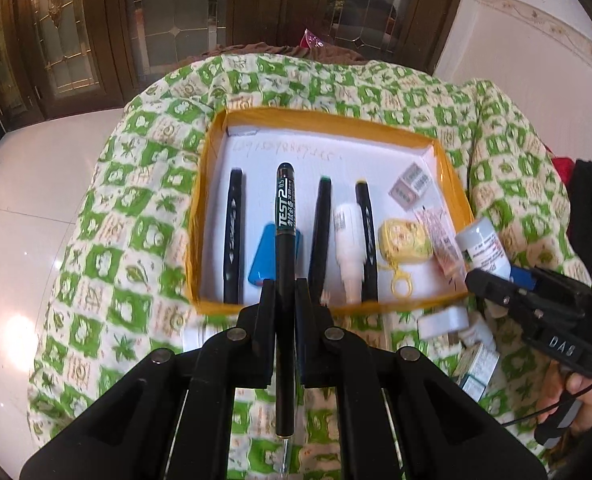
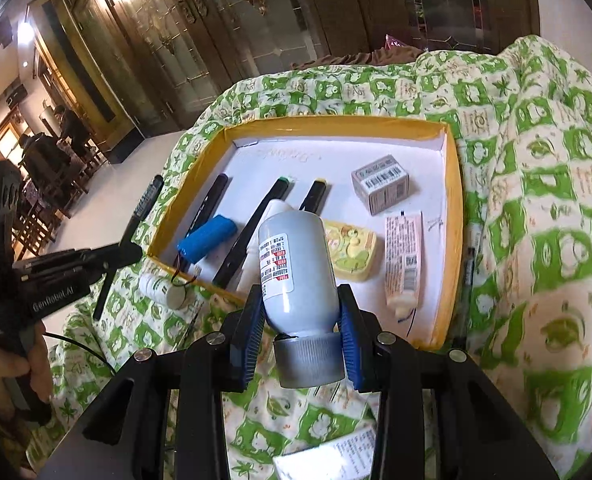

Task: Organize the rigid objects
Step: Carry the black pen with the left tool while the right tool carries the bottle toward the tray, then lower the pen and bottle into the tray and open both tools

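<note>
A yellow-rimmed box [image 1: 452, 172] with a white floor lies on a green patterned quilt; it also shows in the right wrist view [image 2: 452, 200]. My left gripper [image 1: 284, 286] is shut on a black "TEST2" pen [image 1: 283, 240], held over the box's near edge. My right gripper [image 2: 300, 300] is shut on a grey-white bottle [image 2: 296, 268], cap toward the camera, above the box's near edge. In the box lie black markers [image 1: 233, 236], a blue battery [image 1: 261, 258], a white tube [image 1: 346, 248], a yellow case [image 1: 406, 240], a grey carton [image 2: 382, 182] and a pink tube [image 2: 404, 258].
Outside the box on the quilt lie a white bottle [image 2: 163, 290], a clear pen [image 2: 466, 280] along the right wall, a white roll [image 1: 444, 322] and small boxes [image 1: 476, 364]. Wooden glass doors stand behind. White floor lies to the left.
</note>
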A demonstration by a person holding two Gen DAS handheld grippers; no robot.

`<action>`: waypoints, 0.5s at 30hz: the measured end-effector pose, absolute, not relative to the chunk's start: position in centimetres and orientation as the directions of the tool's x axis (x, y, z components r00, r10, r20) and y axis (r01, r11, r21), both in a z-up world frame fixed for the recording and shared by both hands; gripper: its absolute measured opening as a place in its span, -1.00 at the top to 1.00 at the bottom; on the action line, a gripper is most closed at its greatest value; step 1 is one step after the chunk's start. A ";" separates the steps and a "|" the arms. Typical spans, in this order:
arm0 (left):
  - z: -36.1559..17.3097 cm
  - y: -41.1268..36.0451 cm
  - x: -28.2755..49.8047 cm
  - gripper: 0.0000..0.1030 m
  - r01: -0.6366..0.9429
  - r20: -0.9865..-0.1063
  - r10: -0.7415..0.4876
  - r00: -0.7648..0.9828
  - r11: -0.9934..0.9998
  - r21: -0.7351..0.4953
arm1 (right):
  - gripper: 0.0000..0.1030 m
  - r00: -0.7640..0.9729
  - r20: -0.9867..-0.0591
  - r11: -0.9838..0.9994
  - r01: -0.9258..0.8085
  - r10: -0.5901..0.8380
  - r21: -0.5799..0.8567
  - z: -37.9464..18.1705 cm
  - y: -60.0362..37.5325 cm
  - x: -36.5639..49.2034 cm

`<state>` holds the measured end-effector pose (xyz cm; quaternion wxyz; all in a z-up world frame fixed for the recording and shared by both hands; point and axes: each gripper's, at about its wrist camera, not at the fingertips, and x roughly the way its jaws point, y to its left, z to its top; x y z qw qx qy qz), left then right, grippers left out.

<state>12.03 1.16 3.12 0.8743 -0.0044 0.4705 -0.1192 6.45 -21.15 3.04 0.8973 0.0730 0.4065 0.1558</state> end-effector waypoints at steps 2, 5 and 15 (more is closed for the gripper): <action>3.3 1.1 13.0 0.89 0.203 -0.821 -0.219 0.527 0.971 -0.128 | 0.39 0.618 -0.711 0.942 -0.223 0.336 0.251 3.1 -21.2 7.3; 3.1 0.9 14.5 0.89 0.200 -0.825 -0.230 0.516 0.969 -0.145 | 0.39 0.612 -0.719 0.944 -0.225 0.329 0.241 3.0 -21.1 8.4; 0.7 -0.4 19.8 0.89 0.181 -0.832 -0.268 0.485 0.962 -0.204 | 0.39 0.565 -0.745 0.935 -0.230 0.355 0.271 2.6 -20.4 14.9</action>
